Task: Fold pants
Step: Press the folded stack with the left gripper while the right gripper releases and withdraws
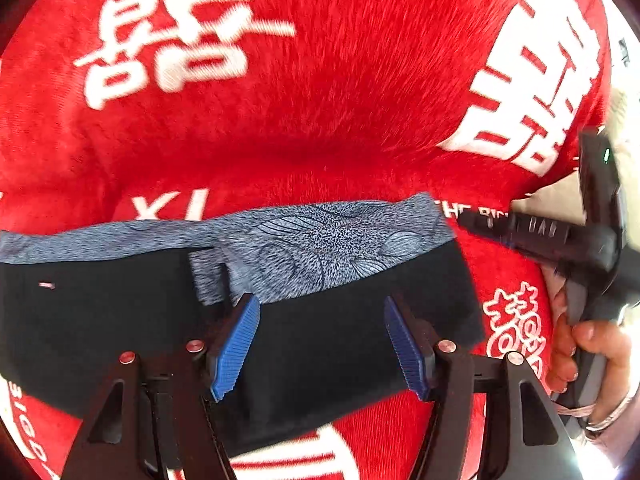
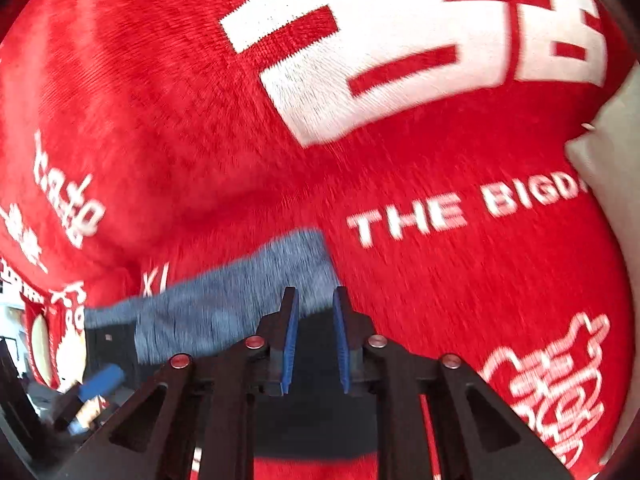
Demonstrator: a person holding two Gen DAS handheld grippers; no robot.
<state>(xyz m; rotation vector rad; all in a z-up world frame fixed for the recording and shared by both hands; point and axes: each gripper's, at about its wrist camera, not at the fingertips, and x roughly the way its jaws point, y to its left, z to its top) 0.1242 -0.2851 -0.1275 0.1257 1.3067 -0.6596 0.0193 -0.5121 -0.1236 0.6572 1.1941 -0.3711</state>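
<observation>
The pants (image 1: 120, 312) are dark navy with a grey-blue patterned waistband (image 1: 328, 240). They lie folded on a red blanket. My left gripper (image 1: 320, 344) is open, its blue pads spread wide just above the dark cloth, holding nothing. The right gripper shows at the right edge of the left wrist view (image 1: 480, 224), beside the waistband's right end. In the right wrist view my right gripper (image 2: 314, 340) has its blue pads partly open, a narrow gap between them, over the pants' (image 2: 224, 312) right end. The dark cloth shows in that gap, not pinched.
The red plush blanket (image 1: 320, 100) with white characters and lettering covers the whole surface; it also fills the right wrist view (image 2: 440, 280). A pale cushion (image 2: 612, 152) lies at the right edge. A hand (image 1: 588, 352) holds the right gripper's handle.
</observation>
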